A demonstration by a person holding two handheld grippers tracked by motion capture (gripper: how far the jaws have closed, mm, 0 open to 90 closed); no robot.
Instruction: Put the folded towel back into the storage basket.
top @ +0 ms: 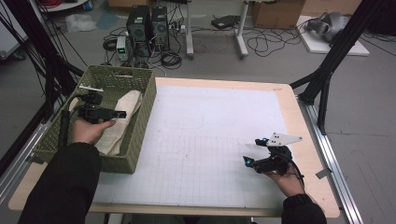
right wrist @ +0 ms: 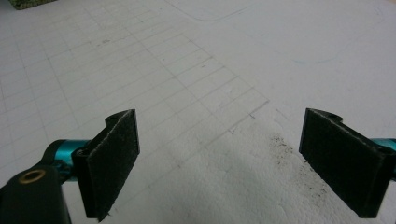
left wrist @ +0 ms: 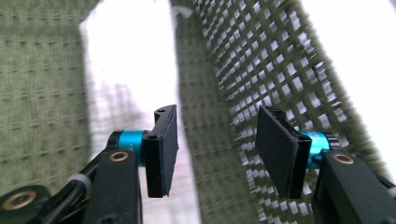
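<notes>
Bring your left hand-held gripper (top: 120,114) down onto the cream cloth (top: 122,114) lying in the green basket (top: 145,100) at the desk's far left, and take a good fold of fabric near its right edge, away from the basket's mesh wall, before you close. That hand-held gripper hangs over the cloth with its jaws spread and nothing between them. Your right hand-held gripper (top: 253,151) is spread wide too, holding nothing above the white mat (top: 210,135) at the near right.
</notes>
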